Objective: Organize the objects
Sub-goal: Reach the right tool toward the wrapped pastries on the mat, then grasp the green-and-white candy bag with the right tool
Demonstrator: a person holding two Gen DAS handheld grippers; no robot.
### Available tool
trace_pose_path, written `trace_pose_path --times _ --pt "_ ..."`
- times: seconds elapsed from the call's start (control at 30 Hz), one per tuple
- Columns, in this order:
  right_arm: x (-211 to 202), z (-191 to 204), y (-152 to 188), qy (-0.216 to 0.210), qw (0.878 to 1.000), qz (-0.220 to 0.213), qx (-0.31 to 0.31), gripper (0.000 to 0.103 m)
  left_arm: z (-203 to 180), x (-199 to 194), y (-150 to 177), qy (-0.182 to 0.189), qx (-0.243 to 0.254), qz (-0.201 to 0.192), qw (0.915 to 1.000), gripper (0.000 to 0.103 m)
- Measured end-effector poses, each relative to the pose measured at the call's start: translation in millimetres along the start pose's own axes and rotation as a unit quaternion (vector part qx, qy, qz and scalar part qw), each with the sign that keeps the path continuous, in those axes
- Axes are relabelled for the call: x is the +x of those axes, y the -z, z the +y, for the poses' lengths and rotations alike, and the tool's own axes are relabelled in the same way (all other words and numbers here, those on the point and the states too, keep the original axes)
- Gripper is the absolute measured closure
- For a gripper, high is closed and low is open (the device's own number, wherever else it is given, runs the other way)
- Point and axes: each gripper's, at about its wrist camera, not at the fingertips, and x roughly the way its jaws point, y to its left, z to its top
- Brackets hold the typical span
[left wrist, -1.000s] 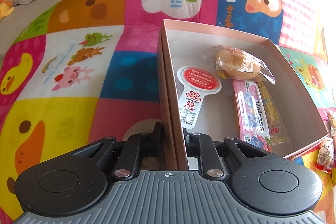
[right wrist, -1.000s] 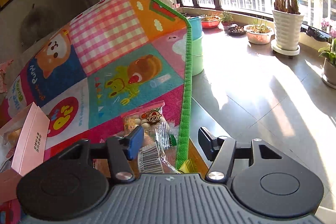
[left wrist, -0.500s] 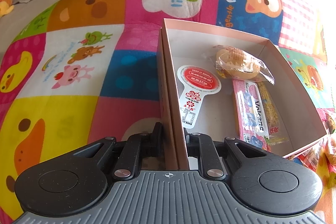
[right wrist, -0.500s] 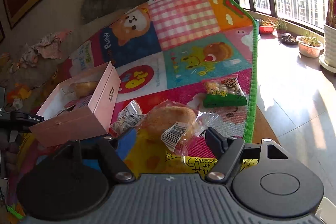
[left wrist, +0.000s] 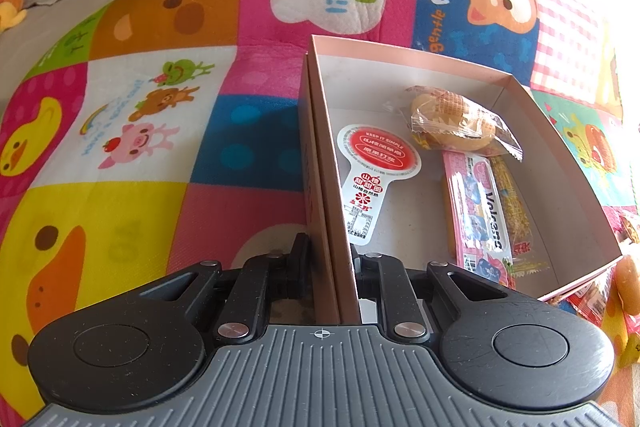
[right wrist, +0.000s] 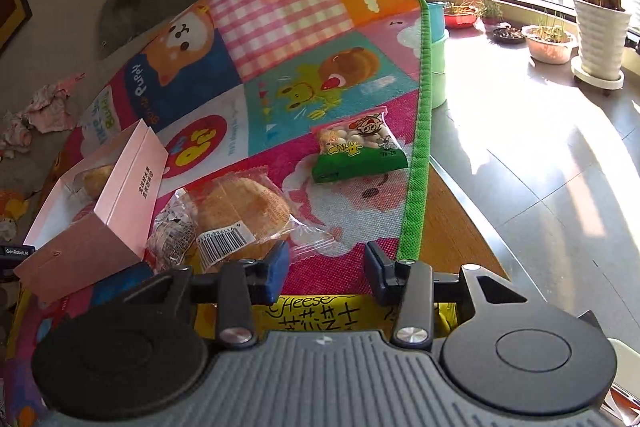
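My left gripper (left wrist: 330, 259) is shut on the near left wall of a pink cardboard box (left wrist: 324, 163). Inside lie a wrapped bun (left wrist: 460, 123), a round-headed red and white pack (left wrist: 372, 171), a pink stick pack (left wrist: 476, 211) and a yellow snack bar (left wrist: 514, 203). The box also shows in the right wrist view (right wrist: 124, 187). My right gripper (right wrist: 326, 267) is open and empty above the mat. A wrapped bread (right wrist: 244, 211) lies just ahead of its left finger. A green snack bag (right wrist: 356, 151) lies farther ahead. A yellow cheese pack (right wrist: 316, 315) lies under the gripper.
Everything sits on a colourful cartoon play mat (left wrist: 140, 131) with a green border (right wrist: 420, 155). Beyond the border are a bare wooden edge, a tiled floor and plant pots (right wrist: 600, 39). A small silver wrapper (right wrist: 172, 239) lies between the bread and the box.
My right gripper has swung and shifted over the mat; the bread that lay between its fingers now lies ahead of its left finger. The left gripper and box have stayed put.
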Motion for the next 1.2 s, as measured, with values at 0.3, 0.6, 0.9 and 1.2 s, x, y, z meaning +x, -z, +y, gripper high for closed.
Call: trace_pose_path --times 0.3,0.6,0.9,1.2 --pt "-24.7 44.4 33.9 -0.118 0.987 0.066 -0.081 0.058 0.0 -0.2 1.8 0.0 -0.002 0.002 1.0 0.086" --pt "-53.7 29.4 21.4 -0.041 0.993 0.016 -0.108 0.029 1.9 -1.3 2.2 0.006 -0.007 0.002 1.0 0.085" --pt "-67.8 40.7 59.0 -0.035 0.962 0.046 -0.267 0.012 1.8 -1.4 2.5 0.007 -0.007 0.002 0.9999 0.085" --pt "-28.5 45.7 40.9 0.017 0.974 0.034 -0.222 0.012 1.6 -1.7 2.8 0.007 -0.007 0.002 0.9999 0.085"
